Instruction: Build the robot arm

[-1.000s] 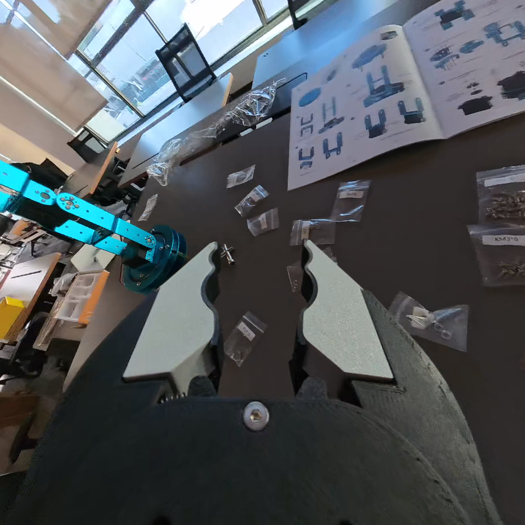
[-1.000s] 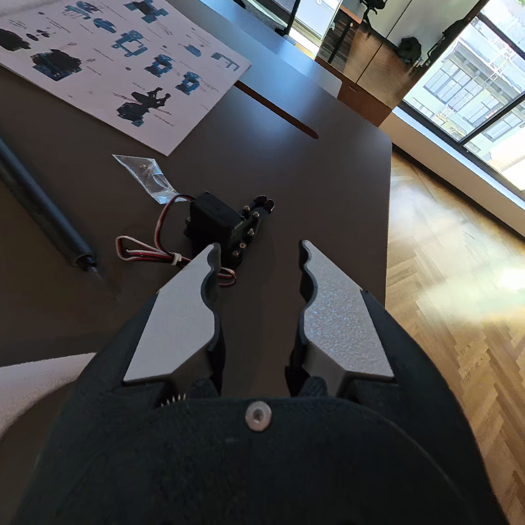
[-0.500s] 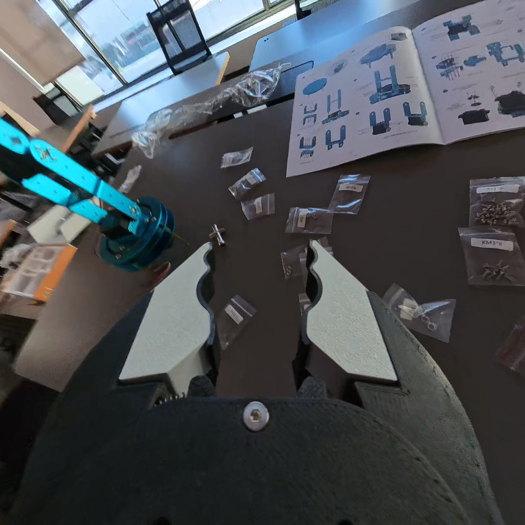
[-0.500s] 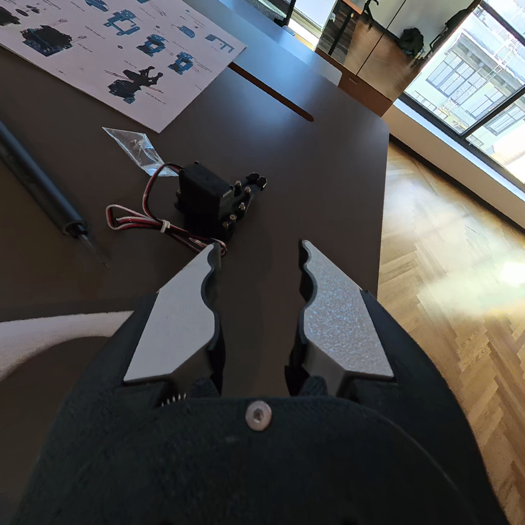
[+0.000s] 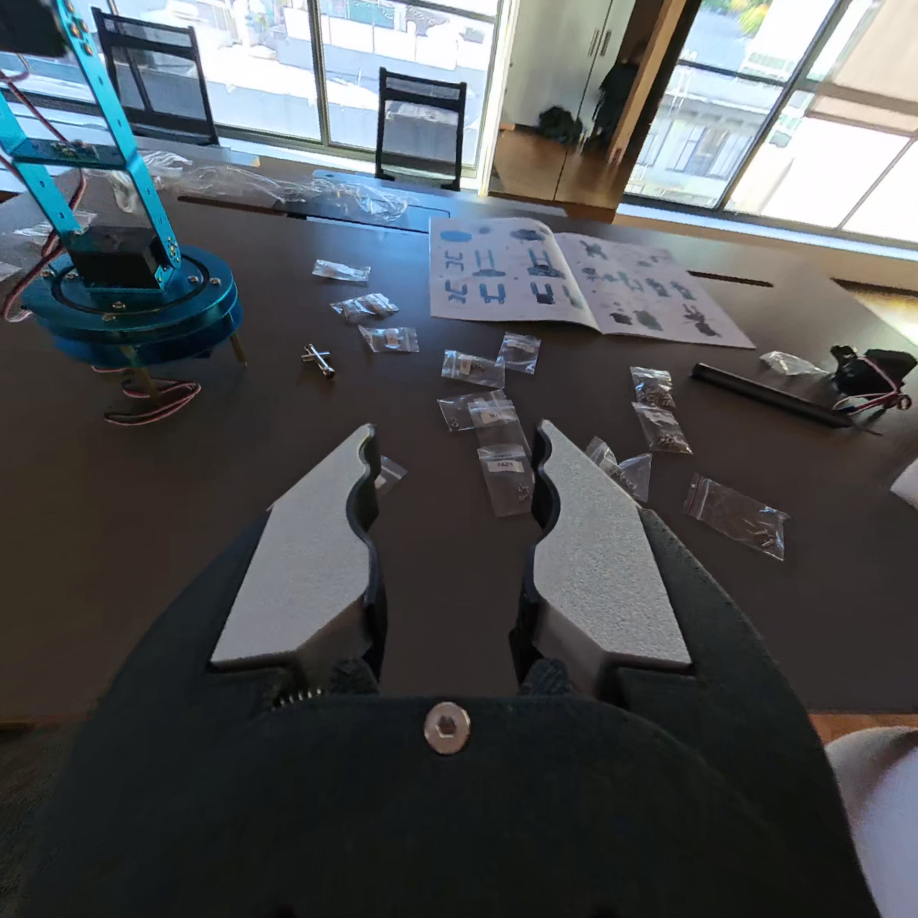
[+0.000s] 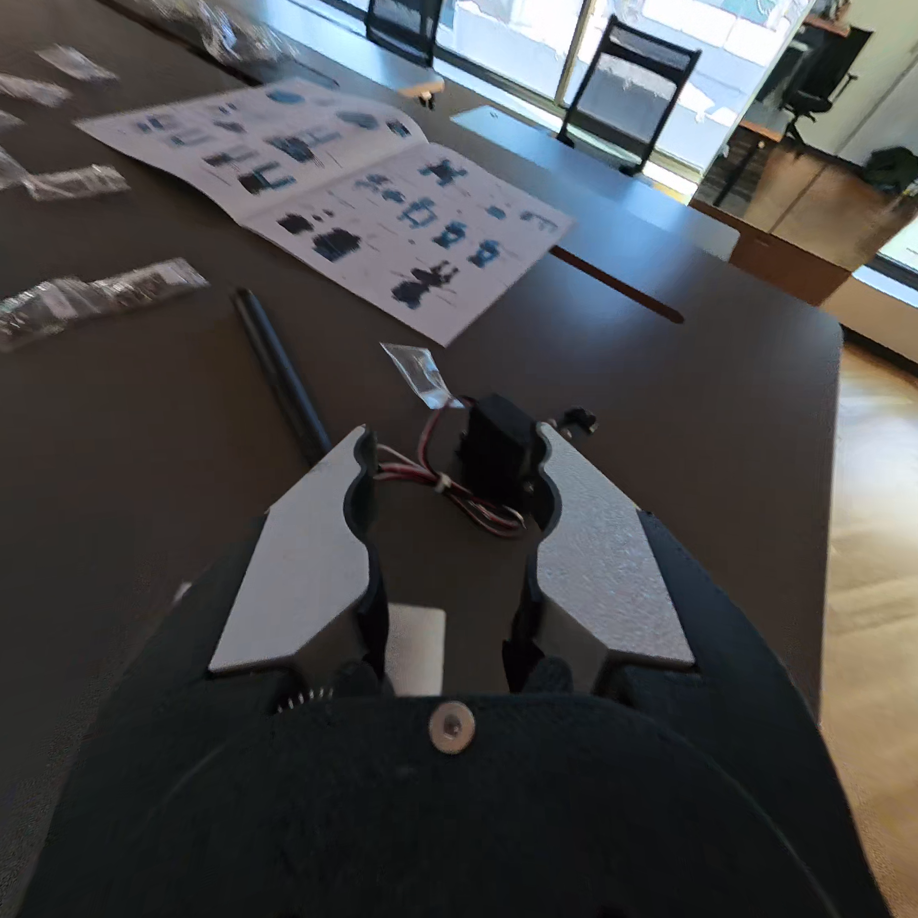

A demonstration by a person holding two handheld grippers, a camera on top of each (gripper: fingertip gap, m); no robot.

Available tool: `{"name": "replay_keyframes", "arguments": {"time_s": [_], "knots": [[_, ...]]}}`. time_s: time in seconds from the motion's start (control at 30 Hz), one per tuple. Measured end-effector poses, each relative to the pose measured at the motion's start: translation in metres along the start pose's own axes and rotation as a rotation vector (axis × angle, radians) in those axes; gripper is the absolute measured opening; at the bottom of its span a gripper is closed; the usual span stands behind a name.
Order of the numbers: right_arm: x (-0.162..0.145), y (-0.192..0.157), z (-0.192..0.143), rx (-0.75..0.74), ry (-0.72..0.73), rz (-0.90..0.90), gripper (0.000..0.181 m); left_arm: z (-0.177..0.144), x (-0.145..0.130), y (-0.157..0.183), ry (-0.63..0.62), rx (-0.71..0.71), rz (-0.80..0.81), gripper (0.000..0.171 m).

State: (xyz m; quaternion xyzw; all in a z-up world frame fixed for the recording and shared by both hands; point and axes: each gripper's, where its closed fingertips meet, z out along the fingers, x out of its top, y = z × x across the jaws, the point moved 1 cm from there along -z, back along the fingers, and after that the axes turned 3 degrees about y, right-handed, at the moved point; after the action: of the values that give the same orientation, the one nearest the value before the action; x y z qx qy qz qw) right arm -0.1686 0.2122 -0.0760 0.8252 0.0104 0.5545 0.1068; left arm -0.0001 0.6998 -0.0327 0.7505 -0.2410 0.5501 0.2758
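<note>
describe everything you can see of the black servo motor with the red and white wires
The servo motor is a small black boxy block, plastic by the look, standing on the dark table. A black arm-like part sticks out behind it. Its red, white and dark wires loop on the table, bundled by a small white tie. The open right gripper frames it, not gripping; contact with the right finger is unclear. A clear bag lies just beyond.

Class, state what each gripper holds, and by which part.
Nothing is held. The left gripper hangs open over small bags; the right gripper is open, near the black servo.
</note>
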Motion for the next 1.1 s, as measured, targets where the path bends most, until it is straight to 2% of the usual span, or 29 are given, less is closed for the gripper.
{"name": "replay_keyframes", "arguments": {"time_s": [0.1,0.27,0.37,0.47,0.53,0.63,0.77,0.87,0.97,1.03,1.1], "knots": [[0.021,-0.031,0.009,0.043,0.054,-0.024,0.059,0.002,0.001,-0.008,-0.001,-0.041,0.019,0.061],[0.025,-0.079,0.024,-0.012,0.012,-0.132,0.055,0.014,-0.014,-0.030,-0.072,-0.110,0.098,0.056],[0.026,-0.110,0.032,-0.019,-0.009,-0.164,0.054,0.025,-0.021,-0.037,-0.127,-0.226,0.095,0.051],[0.026,-0.135,0.038,-0.037,-0.040,-0.172,0.054,0.037,-0.020,-0.030,-0.124,-0.384,0.094,0.041],[0.031,-0.167,0.041,0.035,-0.016,-0.115,0.051,0.049,-0.022,-0.023,-0.130,-0.478,0.115,0.036],[0.047,-0.238,0.046,0.252,0.034,-0.078,0.046,0.067,-0.026,-0.011,-0.167,-0.574,0.152,0.031],[0.058,-0.317,0.065,0.473,0.020,-0.177,0.043,0.075,-0.026,0.010,-0.177,-0.710,0.181,0.029],[0.043,-0.338,0.087,0.501,-0.099,-0.266,0.034,0.077,-0.032,0.016,-0.198,-0.755,0.213,0.028],[0.027,-0.338,0.100,0.461,-0.198,-0.314,0.031,0.075,-0.036,0.020,-0.204,-0.798,0.212,0.027],[0.029,-0.344,0.099,0.498,-0.185,-0.250,0.017,0.074,-0.038,0.019,-0.210,-0.799,0.212,0.025],[0.030,-0.345,0.098,0.517,-0.185,-0.160,0.016,0.073,-0.040,0.017,-0.217,-0.798,0.217,0.023]]}}
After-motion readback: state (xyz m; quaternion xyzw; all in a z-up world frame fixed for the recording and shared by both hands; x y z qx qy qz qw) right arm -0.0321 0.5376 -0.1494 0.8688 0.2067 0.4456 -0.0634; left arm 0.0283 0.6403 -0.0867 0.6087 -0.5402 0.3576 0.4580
